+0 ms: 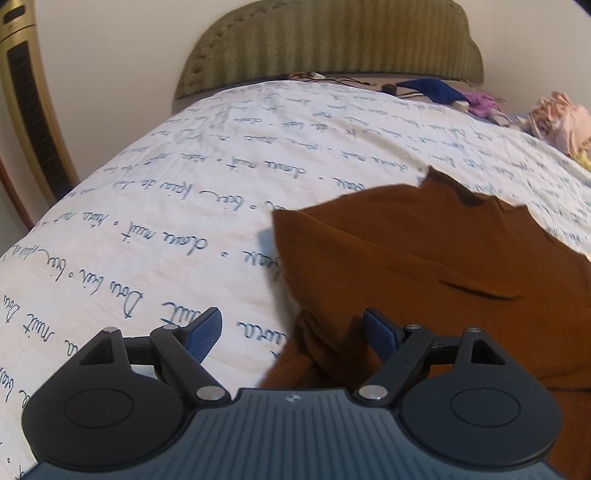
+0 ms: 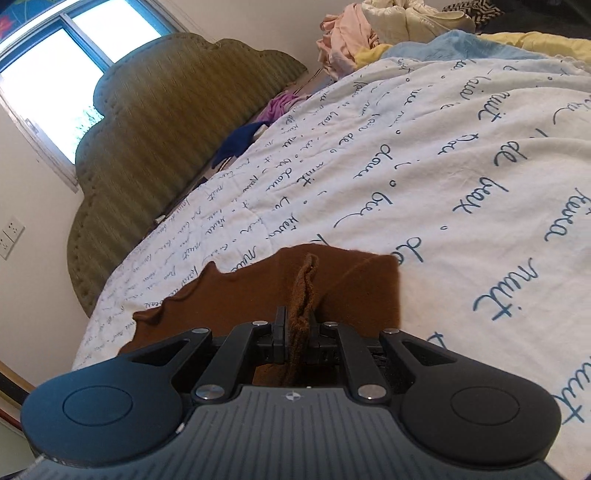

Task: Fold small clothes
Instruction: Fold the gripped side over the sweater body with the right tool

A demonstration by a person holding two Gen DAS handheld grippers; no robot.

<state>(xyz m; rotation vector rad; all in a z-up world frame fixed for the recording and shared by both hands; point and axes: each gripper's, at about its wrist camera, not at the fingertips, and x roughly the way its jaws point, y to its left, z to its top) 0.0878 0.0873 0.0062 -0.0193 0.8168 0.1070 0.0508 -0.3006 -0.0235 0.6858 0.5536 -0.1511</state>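
A small brown garment (image 1: 424, 258) lies on the white bedspread with blue script (image 1: 184, 184). In the left wrist view my left gripper (image 1: 295, 332) is open, its blue pads (image 1: 207, 328) wide apart; the garment's bunched near edge sits between them, untouched as far as I can see. In the right wrist view my right gripper (image 2: 298, 332) is shut on a pinched fold of the brown garment (image 2: 258, 295), which stands up as a ridge between the fingers.
A green padded headboard (image 1: 332, 44) stands at the far end. Blue cloth (image 1: 432, 90) and purple cloth (image 1: 480, 103) lie by it. A pile of pink, cream, yellow and light-blue clothes (image 2: 369, 33) sits on the bed's right side. A fan tower (image 1: 26, 110) stands at left.
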